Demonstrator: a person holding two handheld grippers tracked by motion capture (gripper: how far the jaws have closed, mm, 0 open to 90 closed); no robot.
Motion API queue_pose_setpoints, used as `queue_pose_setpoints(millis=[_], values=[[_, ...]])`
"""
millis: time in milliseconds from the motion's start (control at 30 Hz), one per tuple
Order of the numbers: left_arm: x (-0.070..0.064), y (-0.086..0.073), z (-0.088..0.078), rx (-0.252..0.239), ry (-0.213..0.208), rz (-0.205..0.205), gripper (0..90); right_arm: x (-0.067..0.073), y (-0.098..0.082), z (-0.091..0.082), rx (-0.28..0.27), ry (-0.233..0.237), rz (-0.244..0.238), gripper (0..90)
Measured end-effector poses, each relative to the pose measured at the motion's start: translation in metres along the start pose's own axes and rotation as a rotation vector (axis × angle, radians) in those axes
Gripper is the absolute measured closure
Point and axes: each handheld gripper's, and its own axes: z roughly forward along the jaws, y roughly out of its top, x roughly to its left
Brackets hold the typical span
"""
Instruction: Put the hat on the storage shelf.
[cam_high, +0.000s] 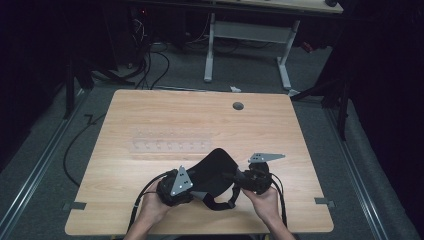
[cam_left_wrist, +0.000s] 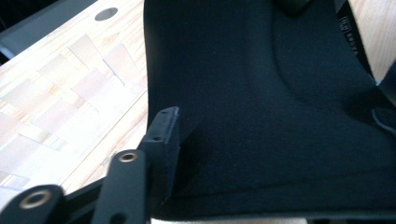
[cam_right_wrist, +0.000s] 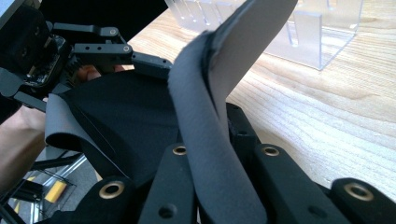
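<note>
A black pad (cam_high: 215, 172), soft and curved like a foam or neoprene piece with a strap (cam_high: 220, 204) hanging from its near edge, lies at the near middle of the table (cam_high: 150, 110), held up between the two grippers. In the right gripper view its grey folded edge (cam_right_wrist: 210, 140) stands upright between that gripper's jaws.

Right gripper (cam_high: 240, 177): jaws clamped together on the pad's folded edge; the pads press it from both sides in its own view. It approaches from the pad's right side in the high view.

Left gripper (cam_high: 192, 185): at the pad's left near corner. In its own view one jaw lies against the pad's black surface (cam_left_wrist: 261, 116); the other jaw is hidden behind the pad. The pad's edge sits between the jaws, but whether they press on it cannot be told.

Both hands, left (cam_high: 152, 207) and right (cam_high: 265, 202), enter from the near edge of the table.

Beyond the pad, towards the table's middle, stands a clear rack (cam_high: 170, 141) with upright dividers, apart from the pad. A grey grommet (cam_high: 238, 106) sits near the far edge.
</note>
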Motion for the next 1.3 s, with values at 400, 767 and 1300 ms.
queue_pose_setpoints(millis=[400, 767, 1300], values=[[-0.004, 0.004, -0.011, 0.030, -0.094, -0.030, 76.8, -0.002, 0.000, -0.003, -0.028, 0.017, 0.004, 72.3], [-0.004, 0.008, -0.016, 0.032, -0.137, -0.067, 86.3, -0.008, 0.001, -0.018, -0.115, -0.012, 0.022, 54.0], [0.014, 0.023, -0.038, -0.073, -0.121, -0.202, 86.3, -0.046, -0.031, -0.020, -0.066, -0.267, 0.035, 44.4]])
